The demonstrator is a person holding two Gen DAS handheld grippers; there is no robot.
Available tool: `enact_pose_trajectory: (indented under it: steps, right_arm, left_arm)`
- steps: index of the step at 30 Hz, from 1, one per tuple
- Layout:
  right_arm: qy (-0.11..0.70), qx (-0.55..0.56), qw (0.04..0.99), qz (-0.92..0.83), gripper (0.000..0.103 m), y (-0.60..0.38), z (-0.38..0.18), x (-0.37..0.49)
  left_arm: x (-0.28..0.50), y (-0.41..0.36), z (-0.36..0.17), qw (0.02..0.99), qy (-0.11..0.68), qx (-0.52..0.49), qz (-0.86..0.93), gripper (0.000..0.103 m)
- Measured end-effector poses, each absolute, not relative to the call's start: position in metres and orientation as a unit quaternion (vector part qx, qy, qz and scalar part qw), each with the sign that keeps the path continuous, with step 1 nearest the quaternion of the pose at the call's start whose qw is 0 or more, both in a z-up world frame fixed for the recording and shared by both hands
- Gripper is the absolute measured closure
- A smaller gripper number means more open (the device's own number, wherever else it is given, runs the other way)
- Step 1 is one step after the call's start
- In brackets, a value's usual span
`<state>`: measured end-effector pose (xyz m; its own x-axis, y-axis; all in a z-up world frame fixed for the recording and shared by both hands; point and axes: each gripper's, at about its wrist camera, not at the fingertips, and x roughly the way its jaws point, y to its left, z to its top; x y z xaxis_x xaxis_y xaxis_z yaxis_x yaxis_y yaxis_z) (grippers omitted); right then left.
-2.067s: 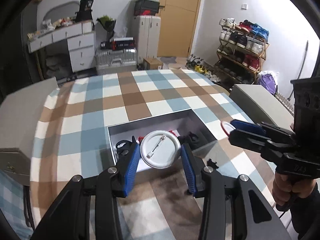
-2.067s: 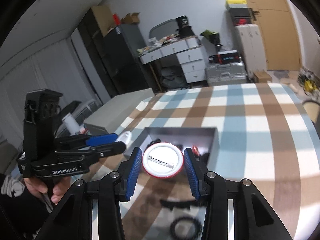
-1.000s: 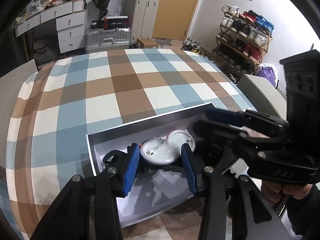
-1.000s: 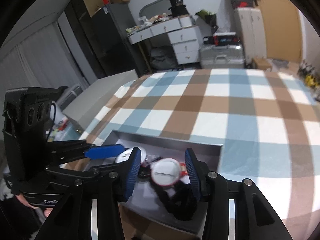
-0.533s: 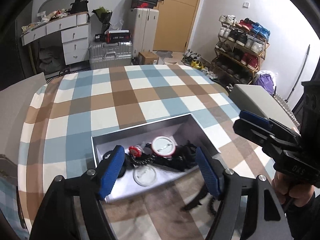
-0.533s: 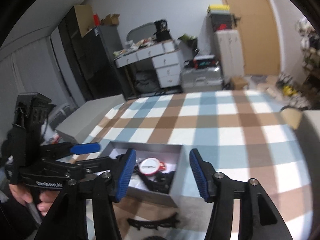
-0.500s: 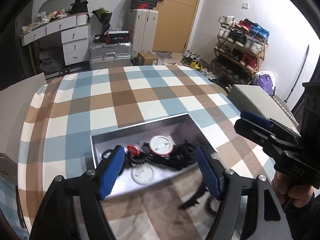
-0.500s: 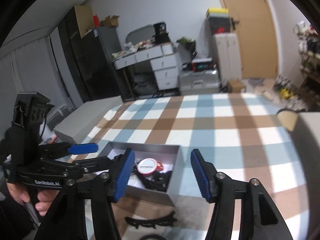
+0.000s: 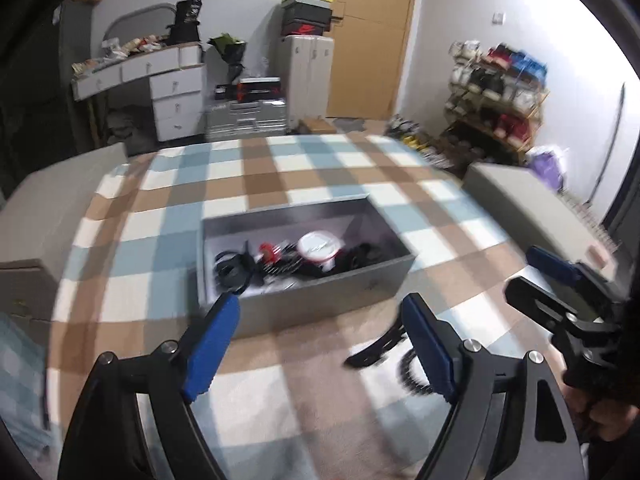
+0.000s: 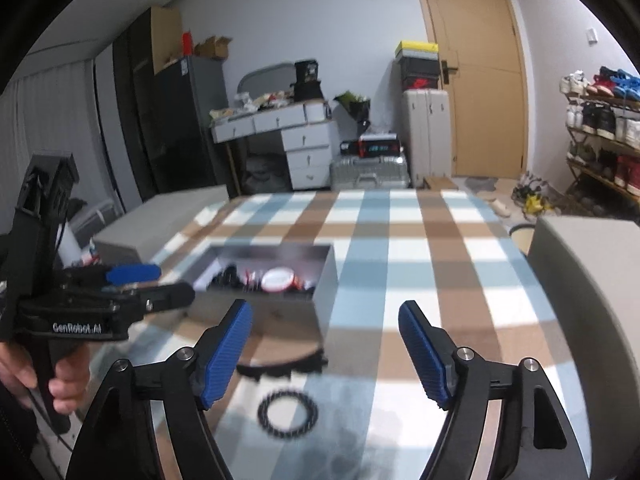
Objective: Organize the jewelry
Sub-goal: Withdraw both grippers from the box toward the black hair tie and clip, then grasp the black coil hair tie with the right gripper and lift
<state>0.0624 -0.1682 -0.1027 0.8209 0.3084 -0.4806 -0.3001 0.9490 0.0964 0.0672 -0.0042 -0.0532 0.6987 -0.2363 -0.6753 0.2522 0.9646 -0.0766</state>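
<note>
On my left, my left gripper [image 9: 320, 340] hangs over the checked tablecloth [image 9: 132, 240] with its blue-padded jaws spreading wider and nothing between them. Just beyond its fingertips sits the grey open box [image 9: 320, 300], and inside it the jewelry lies in a heap: a black clip [image 9: 232, 264] at the left end, a small red piece [image 9: 267, 251] beside it, then a round white badge with a red rim [image 9: 318, 246], then more dark pieces I cannot make out toward the right end. On the cloth in front of the box, just right of its near wall, lie a black toothed comb [image 10: 280, 362] and, nearer to me, a black beaded bracelet [image 10: 287, 416], both outside the box. Further right, my right gripper [image 10: 324, 352] hovers above those two pieces, its jaws also opening and empty, touching neither.
</note>
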Motion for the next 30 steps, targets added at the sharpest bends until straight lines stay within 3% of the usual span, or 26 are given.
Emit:
enact_pose_trajectory:
  steps: [7,10,24,27,30]
  right_arm:
    - [0.31,0.002,0.933,0.184,0.025,-0.156,-0.137,0.059]
    - [0.332,-0.003,0.924,0.19,0.025,-0.151,-0.147,0.062]
    - [0.386,-0.063,0.9,0.19,0.026,-0.12,-0.173,0.074]
    - [0.391,-0.089,0.899,0.176,0.045,-0.114,-0.178,0.076]
    - [0.388,-0.103,0.899,0.174,0.052,-0.11,-0.179,0.075]
  left_arm:
    - [0.054,0.007,-0.075,0.915,0.385,-0.006,-0.121,0.023]
    - [0.043,0.008,-0.079,0.918,0.38,0.002,-0.114,0.017]
    - [0.029,0.022,-0.099,0.907,0.404,-0.013,-0.12,0.012]
    - [0.027,0.024,-0.098,0.907,0.402,-0.008,-0.125,0.012]
    - [0.025,0.025,-0.098,0.908,0.399,-0.003,-0.128,0.012]
